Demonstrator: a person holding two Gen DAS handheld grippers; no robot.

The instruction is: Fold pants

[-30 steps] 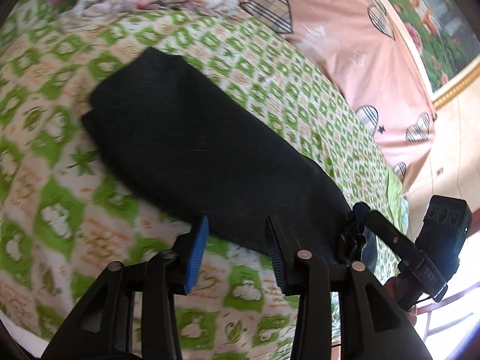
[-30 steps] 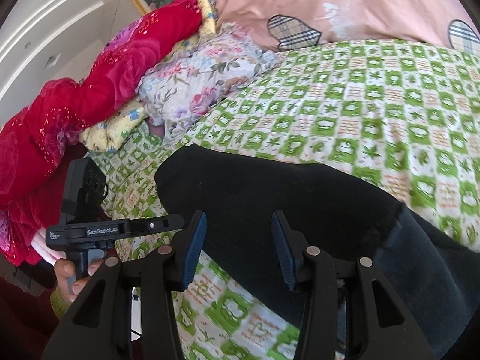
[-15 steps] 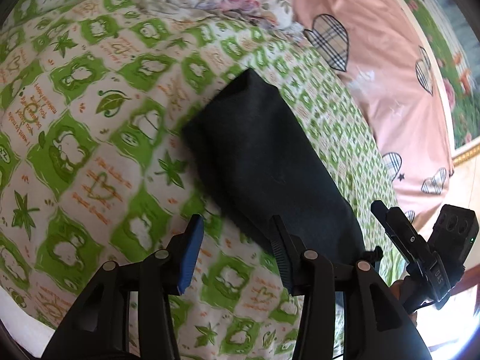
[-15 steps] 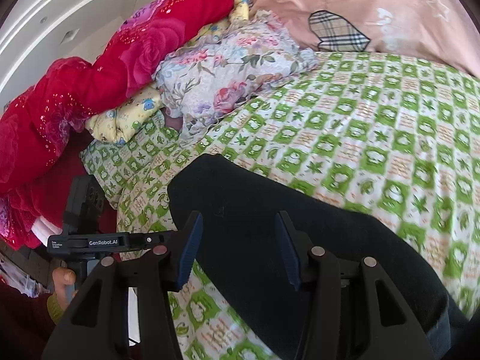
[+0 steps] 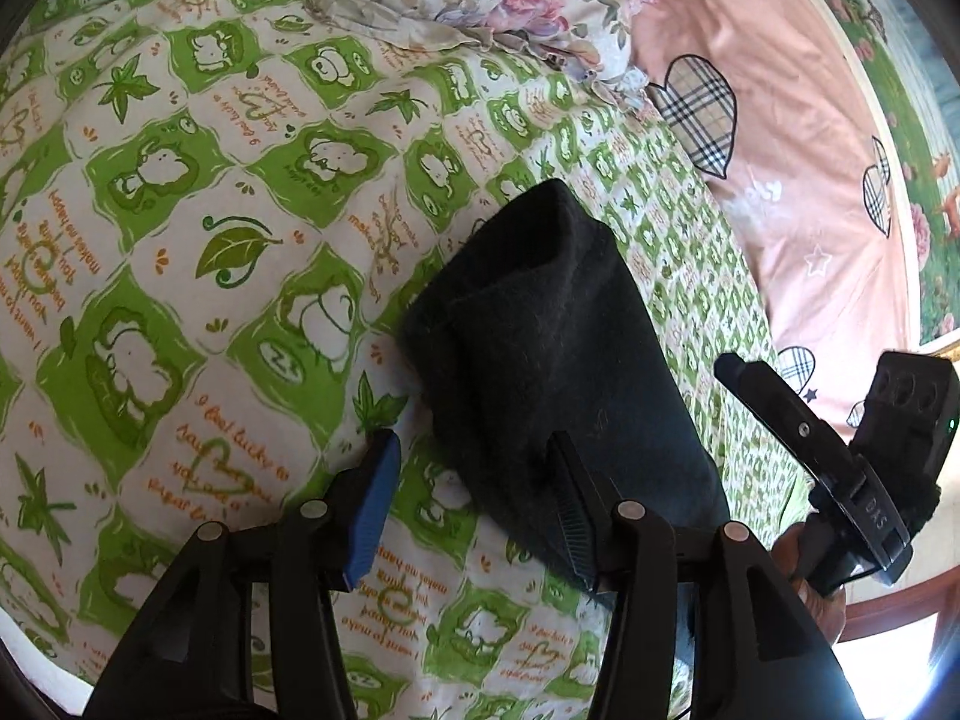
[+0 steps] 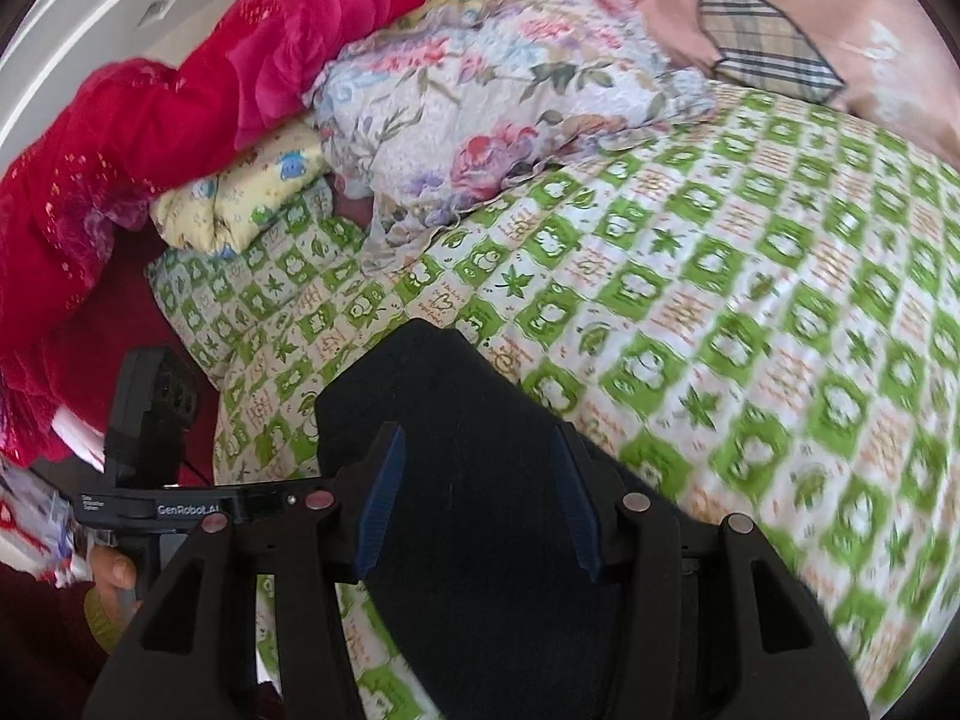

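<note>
Here we are over the bed, and the black pants (image 5: pixel 558 360) lie on the green checked sheet (image 5: pixel 198 276) as a long dark strip, running from the centre of the left view down toward the lower right. Its far end looks doubled over, with a loose flap showing near the middle of the frame.

The left tongs (image 5: pixel 474 510) sit at the bottom centre, jaws opening, about half apart. The blue pad (image 5: pixel 375 510) is over bare sheet and the other finger lies against the near edge of the pants; nothing is clamped. On the right edge of that view the other tool is in a hand (image 5: pixel 810 576).

Now the right view: the right tongs (image 6: pixel 477 498) are at bottom centre, jaws half apart and empty, and the pants (image 6: pixel 480 450) fill the space between and beneath them. I cannot tell whether the fingers touch the cloth. A floral pillow (image 6: pixel 480 120) and a red blanket (image 6: pixel 150 120) are heaped in the upper left, well apart from the pants, with a pink quilt (image 6: pixel 810 0) across the upper right.

What could go wrong? To my eye, the fold is partly made and the next pinch is the risk. The left tongs straddle the edge, so closing here might catch sheet along with pants and drag the bedding. Thick, soft cloth like this could also let only the top layer be pinched, so the folded flap slides open when lifted. And if the two hands pull unevenly, the strip is likely to skew.
</note>
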